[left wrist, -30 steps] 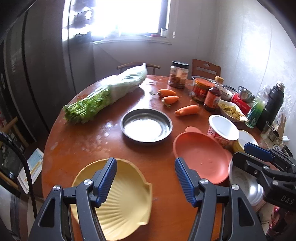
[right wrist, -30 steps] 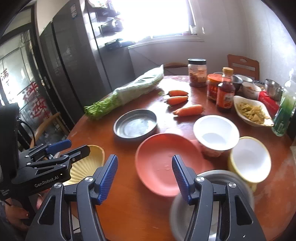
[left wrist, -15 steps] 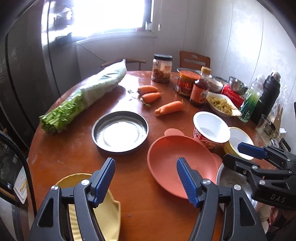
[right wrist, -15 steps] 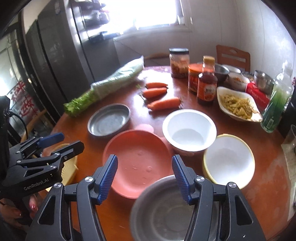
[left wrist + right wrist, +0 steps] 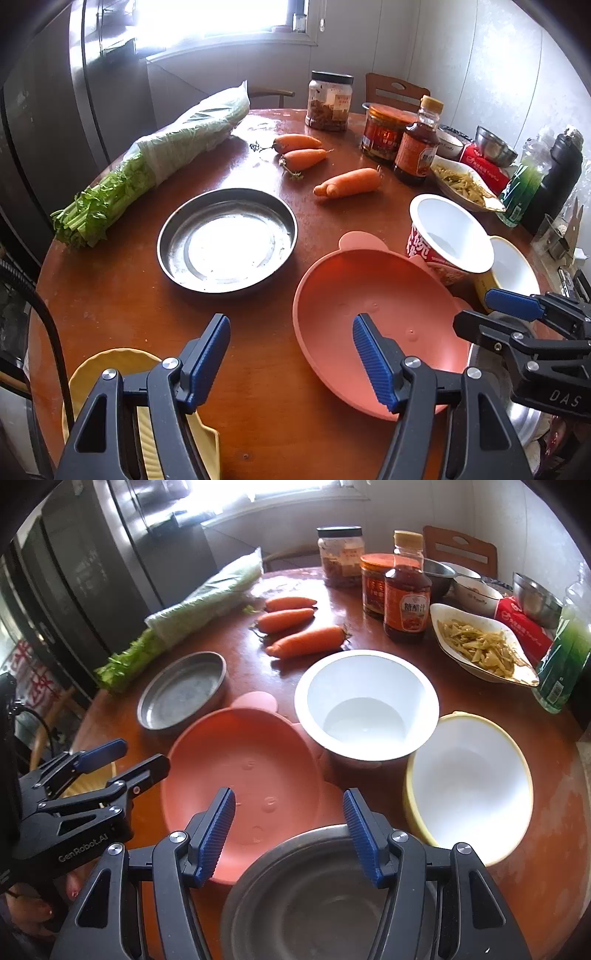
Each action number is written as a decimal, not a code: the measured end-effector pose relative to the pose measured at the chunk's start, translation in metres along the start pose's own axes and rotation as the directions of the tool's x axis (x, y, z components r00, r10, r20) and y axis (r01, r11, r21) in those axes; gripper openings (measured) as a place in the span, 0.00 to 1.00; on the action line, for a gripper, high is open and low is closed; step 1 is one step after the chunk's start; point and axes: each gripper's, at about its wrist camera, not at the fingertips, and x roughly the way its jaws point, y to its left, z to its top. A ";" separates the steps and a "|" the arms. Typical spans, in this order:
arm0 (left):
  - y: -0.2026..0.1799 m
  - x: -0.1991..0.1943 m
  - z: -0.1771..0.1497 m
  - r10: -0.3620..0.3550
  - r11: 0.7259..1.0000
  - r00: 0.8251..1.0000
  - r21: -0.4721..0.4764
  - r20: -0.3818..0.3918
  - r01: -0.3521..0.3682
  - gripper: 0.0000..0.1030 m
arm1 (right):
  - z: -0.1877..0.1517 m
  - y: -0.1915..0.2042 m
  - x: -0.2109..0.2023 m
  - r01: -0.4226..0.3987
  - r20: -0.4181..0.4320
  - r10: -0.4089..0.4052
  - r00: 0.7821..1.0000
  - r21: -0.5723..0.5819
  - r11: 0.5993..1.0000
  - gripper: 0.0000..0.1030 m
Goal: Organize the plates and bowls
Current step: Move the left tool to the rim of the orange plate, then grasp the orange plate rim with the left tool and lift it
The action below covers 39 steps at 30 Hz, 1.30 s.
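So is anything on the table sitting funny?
Yes. The pink plate sits tilted, one edge propped on the steel bowl nearest the camera. The three carrots also lie loose on the bare table.

Left tool (image 5: 291, 360): black angular frame, silver screws, ribbed blue pads (image 5: 208, 363), white "GenRobot.AI" lettering on its side. Right tool (image 5: 290, 834): identical build, "DAS" printed on its side.
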 end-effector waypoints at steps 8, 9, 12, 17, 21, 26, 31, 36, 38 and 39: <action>-0.001 0.017 0.001 -0.010 1.000 0.999 0.000 -0.044 0.010 0.67 | 0.005 -0.006 0.017 0.033 -0.047 -0.033 0.998 0.003 0.999 0.61; -0.001 0.019 0.002 -0.009 1.000 0.999 0.000 -0.048 0.009 0.67 | 0.005 -0.008 0.020 0.032 -0.052 -0.031 0.998 0.008 0.999 0.61; -0.003 0.024 0.003 -0.002 1.000 0.998 0.004 -0.063 0.003 0.67 | 0.005 -0.009 0.023 0.023 -0.053 -0.023 0.998 0.009 1.000 0.61; -0.008 0.031 0.001 -0.004 1.000 0.996 0.015 -0.086 0.005 0.66 | 0.008 -0.008 0.027 0.020 -0.065 -0.020 0.998 -0.004 1.000 0.61; -0.012 0.034 0.000 -0.005 0.999 0.996 0.033 -0.093 0.008 0.66 | 0.009 -0.005 0.033 0.023 -0.076 -0.025 0.997 -0.031 0.999 0.61; -0.016 0.039 -0.005 -0.029 0.998 0.992 0.043 -0.122 0.034 0.65 | 0.009 -0.002 0.035 0.015 -0.074 -0.018 0.997 -0.038 0.999 0.55; -0.020 0.041 -0.007 -0.041 0.997 0.990 0.054 -0.137 0.049 0.55 | 0.008 0.007 0.036 -0.043 -0.079 0.038 0.996 -0.055 0.998 0.45; -0.015 0.039 -0.008 -0.053 0.997 0.990 0.041 -0.128 0.059 0.50 | 0.008 0.019 0.039 -0.026 -0.076 0.018 0.997 -0.104 0.994 0.42; -0.013 0.038 -0.007 -0.058 0.997 0.991 0.033 -0.124 0.063 0.49 | 0.007 0.020 0.039 -0.027 -0.074 0.019 0.997 -0.110 0.994 0.42; -0.012 0.037 -0.006 -0.058 0.998 0.991 0.030 -0.122 0.062 0.48 | 0.007 0.021 0.040 -0.026 -0.072 0.018 0.997 -0.113 0.993 0.42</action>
